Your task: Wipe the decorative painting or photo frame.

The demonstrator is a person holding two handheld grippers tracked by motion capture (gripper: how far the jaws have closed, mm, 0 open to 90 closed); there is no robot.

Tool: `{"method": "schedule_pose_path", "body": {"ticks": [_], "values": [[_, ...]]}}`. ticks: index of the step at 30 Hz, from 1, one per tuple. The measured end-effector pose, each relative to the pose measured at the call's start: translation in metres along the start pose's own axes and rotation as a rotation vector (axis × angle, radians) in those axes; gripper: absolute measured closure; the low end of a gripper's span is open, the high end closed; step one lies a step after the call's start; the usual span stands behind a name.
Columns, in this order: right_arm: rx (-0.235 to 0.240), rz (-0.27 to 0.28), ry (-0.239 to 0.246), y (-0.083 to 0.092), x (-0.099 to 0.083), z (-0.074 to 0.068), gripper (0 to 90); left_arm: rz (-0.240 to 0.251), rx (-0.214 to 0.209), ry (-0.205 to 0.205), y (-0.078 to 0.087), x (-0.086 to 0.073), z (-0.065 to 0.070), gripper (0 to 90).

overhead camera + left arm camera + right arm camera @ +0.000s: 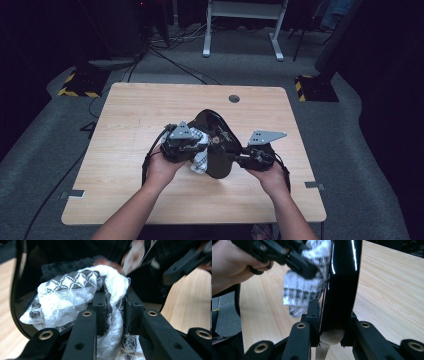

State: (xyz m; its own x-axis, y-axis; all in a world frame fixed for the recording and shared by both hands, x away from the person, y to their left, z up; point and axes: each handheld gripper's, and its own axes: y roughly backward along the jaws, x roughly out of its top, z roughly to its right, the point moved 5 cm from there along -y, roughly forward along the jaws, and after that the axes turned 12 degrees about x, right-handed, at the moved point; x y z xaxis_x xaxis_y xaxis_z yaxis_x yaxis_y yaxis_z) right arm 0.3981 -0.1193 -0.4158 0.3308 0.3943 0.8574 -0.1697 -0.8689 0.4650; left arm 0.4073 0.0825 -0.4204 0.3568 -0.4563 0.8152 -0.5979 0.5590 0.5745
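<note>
A glossy black plate (216, 145) is held tilted on edge above the wooden table (150, 110). My right gripper (240, 159) is shut on its rim; in the right gripper view the black plate (343, 282) stands upright between the jaws. My left gripper (197, 142) is shut on a white cloth with a black diamond pattern (201, 157), pressed against the plate's face. In the left gripper view the cloth (75, 292) bunches between the jaws in front of the dark plate (22, 302). The right gripper view shows the cloth (304, 287) and my left gripper (312, 271) at upper left.
A round cable hole (234, 98) sits near the table's far edge. Beyond the table are a white desk frame (242, 30) and yellow-black striped stand bases (80, 90) on the grey floor. Cables trail along the floor at left.
</note>
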Motion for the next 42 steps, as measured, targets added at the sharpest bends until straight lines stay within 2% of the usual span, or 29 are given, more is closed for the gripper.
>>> {"method": "schedule_pose_path", "body": {"ticks": [4,6,8,11,14,19,23,29,30,32,34,37,42], "values": [[0.005,0.002,-0.002,0.000,0.000,0.000,75.2,-0.026,0.005,-0.010,-0.005,-0.009,0.003,74.5],[0.005,0.003,-0.002,0.000,0.000,0.000,75.2,-0.027,-0.005,0.001,-0.005,-0.009,0.003,74.5],[0.003,0.003,-0.002,0.000,0.000,0.000,75.1,-0.033,-0.017,0.011,-0.004,-0.005,0.000,74.4],[0.002,0.003,0.000,0.000,0.000,0.001,74.7,-0.022,0.001,0.005,0.001,0.006,-0.002,74.4],[0.004,0.004,-0.001,0.001,0.000,0.002,74.8,0.006,0.020,-0.017,0.009,0.024,-0.003,74.3],[0.001,0.002,0.000,0.002,-0.001,0.002,74.8,0.020,0.021,-0.020,0.013,0.033,-0.006,74.2],[0.009,0.005,-0.001,0.001,-0.001,0.002,74.8,0.028,0.021,-0.009,0.011,0.023,-0.008,74.3],[0.008,0.004,-0.005,0.002,-0.001,0.002,74.7,-0.019,0.014,0.012,-0.001,0.001,-0.011,74.4],[0.008,0.003,-0.006,0.002,-0.001,0.002,74.7,-0.021,0.021,0.006,-0.002,0.000,-0.012,74.4],[0.011,0.001,-0.006,0.003,-0.001,0.002,74.8,-0.019,0.002,0.018,-0.001,0.001,-0.011,74.3],[0.011,-0.006,-0.001,0.004,-0.001,0.002,74.9,-0.018,-0.007,0.019,0.000,0.004,-0.011,74.2],[0.016,-0.018,0.002,0.009,-0.002,0.003,75.1,0.001,0.009,-0.002,0.006,0.016,-0.010,74.1],[0.017,-0.017,0.002,0.010,-0.003,0.003,75.1,0.031,0.026,-0.013,0.016,0.036,-0.011,74.1]]}}
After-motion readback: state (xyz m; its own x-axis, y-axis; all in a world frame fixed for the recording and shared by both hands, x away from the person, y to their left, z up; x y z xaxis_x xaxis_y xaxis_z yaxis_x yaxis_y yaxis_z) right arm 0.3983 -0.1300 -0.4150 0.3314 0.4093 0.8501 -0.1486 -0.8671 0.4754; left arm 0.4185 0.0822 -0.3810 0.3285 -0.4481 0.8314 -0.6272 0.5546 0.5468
